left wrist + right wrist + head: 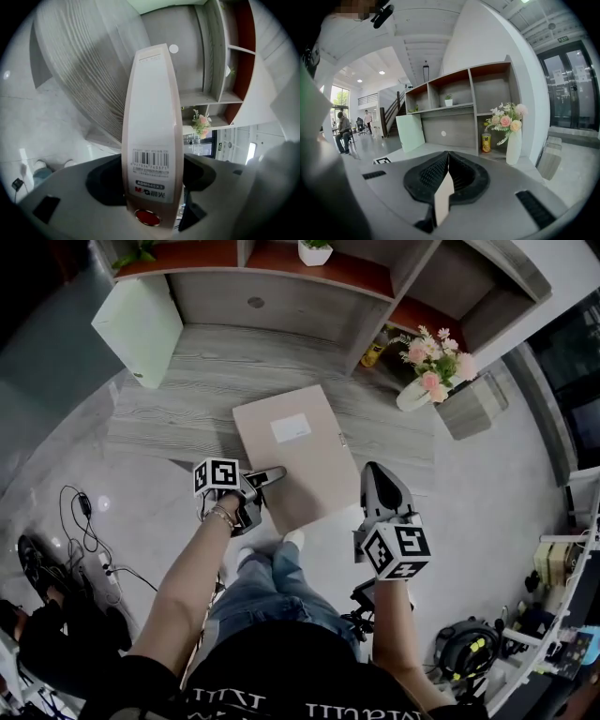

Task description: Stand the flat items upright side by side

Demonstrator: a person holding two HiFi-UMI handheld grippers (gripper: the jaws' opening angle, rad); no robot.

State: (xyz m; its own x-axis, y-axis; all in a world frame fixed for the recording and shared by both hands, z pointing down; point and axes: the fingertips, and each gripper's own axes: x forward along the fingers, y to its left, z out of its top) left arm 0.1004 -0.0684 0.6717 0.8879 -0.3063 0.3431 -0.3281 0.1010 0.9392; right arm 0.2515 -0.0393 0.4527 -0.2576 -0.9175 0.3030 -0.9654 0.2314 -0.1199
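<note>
A beige file box (295, 460) lies flat on the wooden platform (197, 381), its near end hanging over the edge. My left gripper (270, 475) grips its near left corner. In the left gripper view the labelled spine (151, 117) fills the gap, and the left gripper (152, 164) has both pads against it. My right gripper (377, 476) is beside the box's near right corner, apart from it, and is shut. The right gripper (448, 154) has its tips together, with a pale sliver behind them. A pale green file box (139, 329) (411, 132) stands upright at the back left.
A grey shelf unit (281, 296) backs the platform. A white vase of flowers (427, 381) (513, 140) and a yellow can (486, 142) stand at its right. A potted plant (314, 251) sits on a shelf. Cables (84, 531) lie on the floor at the left.
</note>
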